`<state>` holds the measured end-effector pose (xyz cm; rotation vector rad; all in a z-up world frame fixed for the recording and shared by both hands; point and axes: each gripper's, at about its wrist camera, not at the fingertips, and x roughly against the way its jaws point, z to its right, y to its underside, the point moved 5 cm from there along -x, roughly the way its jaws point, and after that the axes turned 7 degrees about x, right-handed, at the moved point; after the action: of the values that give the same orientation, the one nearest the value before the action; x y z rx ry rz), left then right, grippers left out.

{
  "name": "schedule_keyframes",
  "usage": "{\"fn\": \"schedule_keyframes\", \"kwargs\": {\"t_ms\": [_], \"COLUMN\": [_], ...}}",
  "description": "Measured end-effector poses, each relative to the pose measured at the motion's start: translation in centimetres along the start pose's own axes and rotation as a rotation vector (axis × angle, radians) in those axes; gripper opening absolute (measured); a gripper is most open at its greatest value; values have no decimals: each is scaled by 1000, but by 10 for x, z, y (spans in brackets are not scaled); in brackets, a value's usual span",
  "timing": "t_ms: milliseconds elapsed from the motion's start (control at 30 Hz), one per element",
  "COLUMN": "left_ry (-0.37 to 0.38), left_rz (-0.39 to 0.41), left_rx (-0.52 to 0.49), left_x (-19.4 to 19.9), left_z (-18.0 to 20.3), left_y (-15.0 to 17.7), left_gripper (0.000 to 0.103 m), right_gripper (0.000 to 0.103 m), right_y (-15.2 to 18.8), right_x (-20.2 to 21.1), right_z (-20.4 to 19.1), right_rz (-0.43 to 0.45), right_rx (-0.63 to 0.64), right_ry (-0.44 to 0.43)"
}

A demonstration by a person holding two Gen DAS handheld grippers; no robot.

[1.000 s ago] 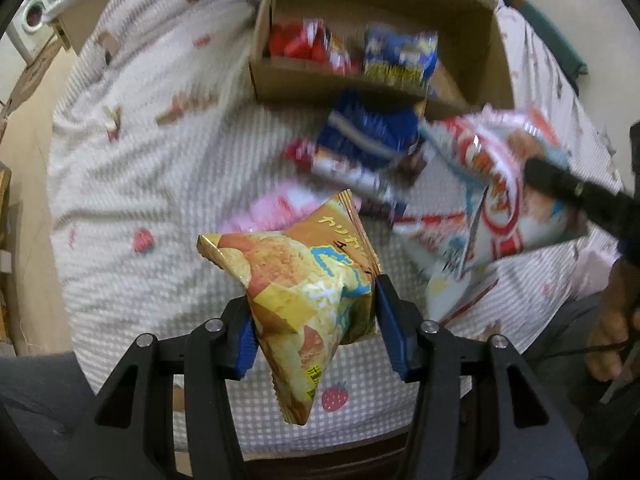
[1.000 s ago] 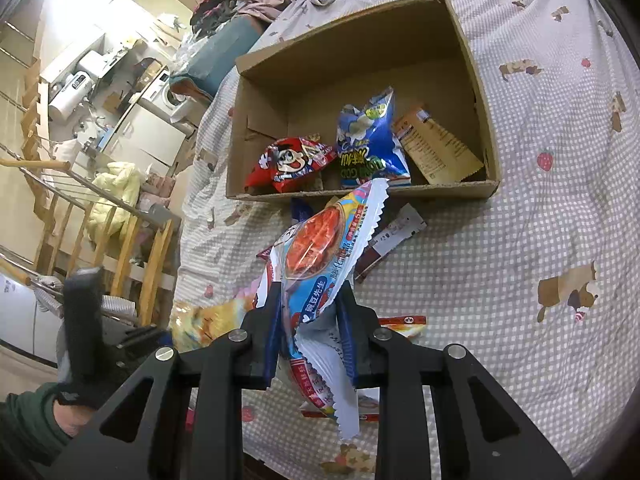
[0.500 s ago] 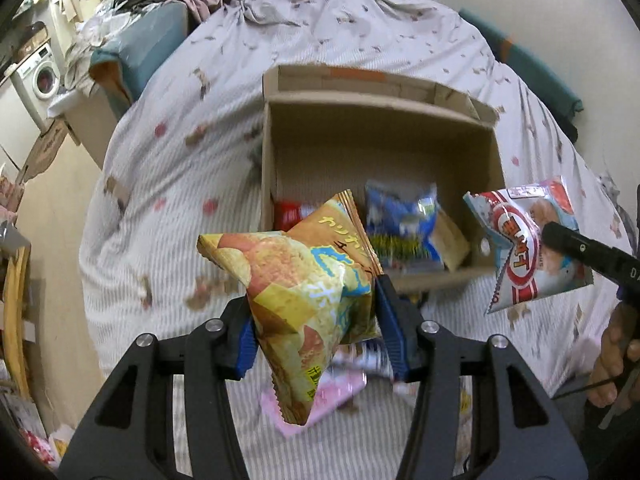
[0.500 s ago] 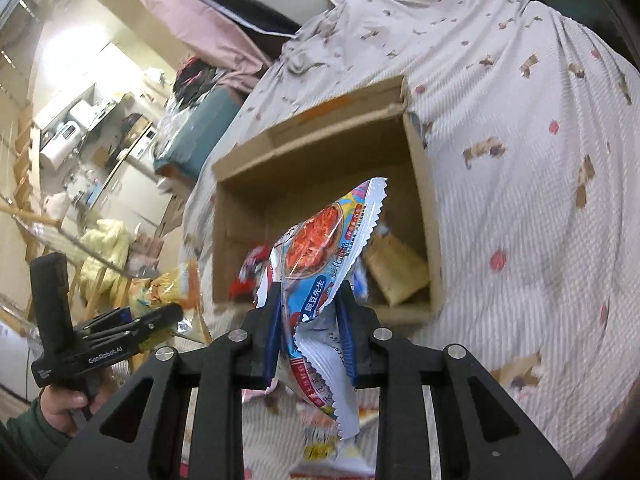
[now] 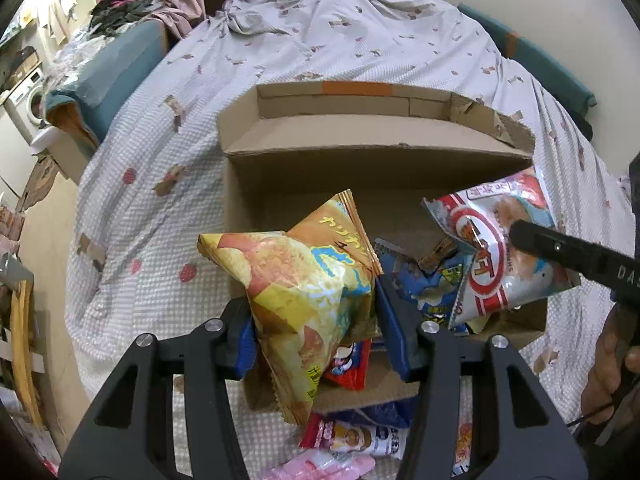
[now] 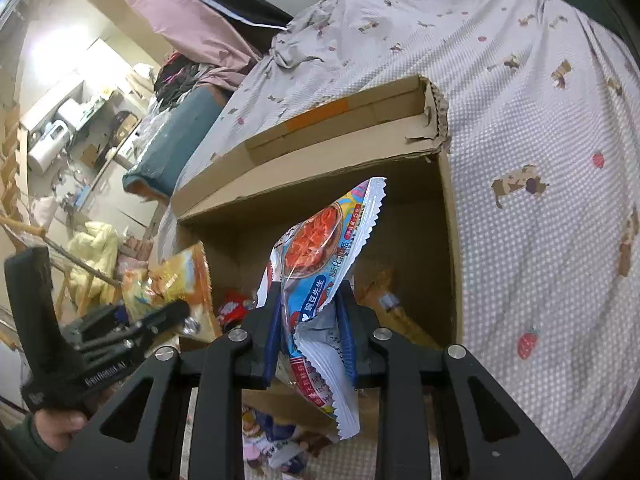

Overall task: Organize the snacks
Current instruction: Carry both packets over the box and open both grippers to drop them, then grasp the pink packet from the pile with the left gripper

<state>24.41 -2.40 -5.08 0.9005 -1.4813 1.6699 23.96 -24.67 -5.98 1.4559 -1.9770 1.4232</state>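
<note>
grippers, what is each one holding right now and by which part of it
Left gripper pinches the yellow chip bag across its lower half. Right gripper clamps the white-and-blue snack packet around its middle.

- A bed [image 5: 360, 40] fills the middle, under a pale checked sheet [image 6: 540, 128] printed with small strawberries and dogs.
- A washing machine [image 5: 30, 98] stands far left.
- A teal cushion [image 5: 116, 68] lies beside it.
- Pink fabric [image 6: 188, 20] hangs behind.
</note>
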Motion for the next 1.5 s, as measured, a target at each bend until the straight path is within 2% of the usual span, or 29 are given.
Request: {"fn": "schedule_keyframes", "kwargs": {"t_ms": [133,400,833,867,933,967,1000,1033,1067,1200,1267,1333,1500], "left_ry": [5,-9,-34,-39,-39,-41,-42,-46,-53,-59,-69,-80,-89], "left_rz": [-19,-22,-41,-43,-27,-10,2,15,22,0,8,16,24], "left_rx": [1,0,8,7,9,12,14,16,18,30,31,27,22], "left_x": [-17,-31,-37,-36,-31,-28,-25,-22,-20,-18,-13,-8,2], "left_z": [4,6,4,3,2,1,0,-1,-2,-3,-2,-1,0], "left_y": [-3,-8,-6,-6,-7,-7,-8,-9,-10,-10,-11,-12,-7], "left_gripper": [48,48,50,52,68,81,88,91,94,95,95,95,95], "right_gripper": [27,29,30,31,31,31,32,32,36,84,98,100,100], "right_y": [-2,-1,-6,-6,-6,-7,-7,-8,-8,-11,-13,-13,-14], "right_x": [-13,-22,-17,-16,-14,-13,-12,-12,-11,-4,0,4,9], "right_z": [9,13,2,2,-1,-2,-3,-5,-6,-10,-13,-14,-16], "right_rz": [-27,-39,-23,-20,-17,-13,-11,-11,-10,25,43,55,61], "right_rx": [-24,24,78,82,99,112,121,129,137,159,170,179,180], "right_ry": [4,103,102,104,116,124,128,130,130,141,159,175,153]}}
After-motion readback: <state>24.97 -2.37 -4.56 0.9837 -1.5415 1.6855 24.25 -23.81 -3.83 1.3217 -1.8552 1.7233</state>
